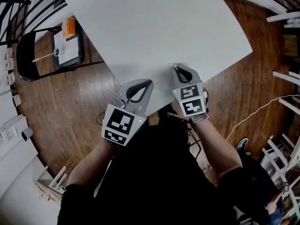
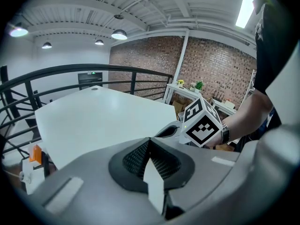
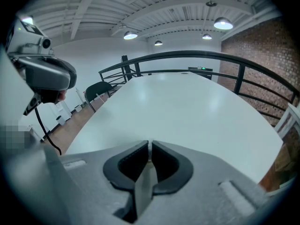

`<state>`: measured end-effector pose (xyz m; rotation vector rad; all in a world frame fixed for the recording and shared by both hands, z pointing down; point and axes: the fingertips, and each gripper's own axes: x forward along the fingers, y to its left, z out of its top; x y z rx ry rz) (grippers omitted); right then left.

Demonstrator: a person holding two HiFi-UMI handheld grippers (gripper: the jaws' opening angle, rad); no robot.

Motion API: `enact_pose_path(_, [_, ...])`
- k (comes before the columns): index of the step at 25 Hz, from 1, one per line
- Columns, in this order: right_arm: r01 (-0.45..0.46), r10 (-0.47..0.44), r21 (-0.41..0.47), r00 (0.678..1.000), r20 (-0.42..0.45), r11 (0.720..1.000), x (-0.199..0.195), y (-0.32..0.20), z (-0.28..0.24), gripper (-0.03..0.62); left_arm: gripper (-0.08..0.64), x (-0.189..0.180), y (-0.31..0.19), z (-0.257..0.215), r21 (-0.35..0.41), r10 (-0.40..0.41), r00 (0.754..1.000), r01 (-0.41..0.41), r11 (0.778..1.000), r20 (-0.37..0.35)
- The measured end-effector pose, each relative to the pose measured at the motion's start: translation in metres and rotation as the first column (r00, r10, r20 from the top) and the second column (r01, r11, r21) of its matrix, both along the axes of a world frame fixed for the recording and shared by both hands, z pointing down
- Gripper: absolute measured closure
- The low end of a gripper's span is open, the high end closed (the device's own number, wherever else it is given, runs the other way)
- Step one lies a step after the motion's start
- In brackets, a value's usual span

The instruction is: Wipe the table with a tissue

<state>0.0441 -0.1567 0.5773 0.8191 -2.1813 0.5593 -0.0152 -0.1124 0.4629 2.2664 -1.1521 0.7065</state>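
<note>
The tissue [image 1: 172, 65] seems to sit already in the right gripper [image 1: 176, 69]. In the right gripper view the two dark fingers are pressed almost fully together, and only a thin pale sliver stands between them at the tips. I take this sliver for the tissue. In the head view a small pale edge shows just at those tips, pointing a little toward the left gripper [image 1: 149, 82]. It is white on a white counter [image 1: 154, 27], so its shape, its folds and how much of it hangs out are not possible to read. No other tissue shows on the counter.

The coming move depends on what lies ahead of the right fingers. These fingers are over the counter just inside its near corner and are aimed away from the person. The bare surface opens in front of them, with its long direction running toward the far edge. Every stroke must therefore go forward and sideways from this corner, and I judge that most of the wiping is not yet done.

The right gripper is clearly the nearer one to the work. The left gripper has its fingers closed on nothing. It is held near the counter's near edge, to the left of the right one, and it seems to have no part in the wipe.

Because so little tissue shows beyond the fingers, they must probably be lowered and tilted well for the paper, and not the plastic, to touch the counter.
</note>
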Motion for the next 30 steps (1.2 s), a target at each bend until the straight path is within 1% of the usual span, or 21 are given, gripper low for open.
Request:
enact_pose_path(8, [0.011, -0.011, -0.001, 1.0, 0.0, 1.0, -0.009, 0.002, 0.0, 0.578, 0.546, -0.009, 0.003, 0.0, 0.001, -0.008, 1.0, 0.008, 1.0, 0.001])
enact_pose_path(20, [0.037, -0.036, -0.03, 0.999, 0.009, 0.999, -0.017, 0.022, -0.002, 0.578, 0.546, -0.008, 0.011, -0.01, 0.025, 0.0, 1.0, 0.0, 1.0, -0.001])
enact_pose_path(30, [0.01, -0.01, -0.009, 1.0, 0.028, 1.0, -0.012, 0.041, -0.015, 0.578, 0.546, -0.007, 0.02, -0.016, 0.046, 0.012, 1.0, -0.012, 0.999, -0.003])
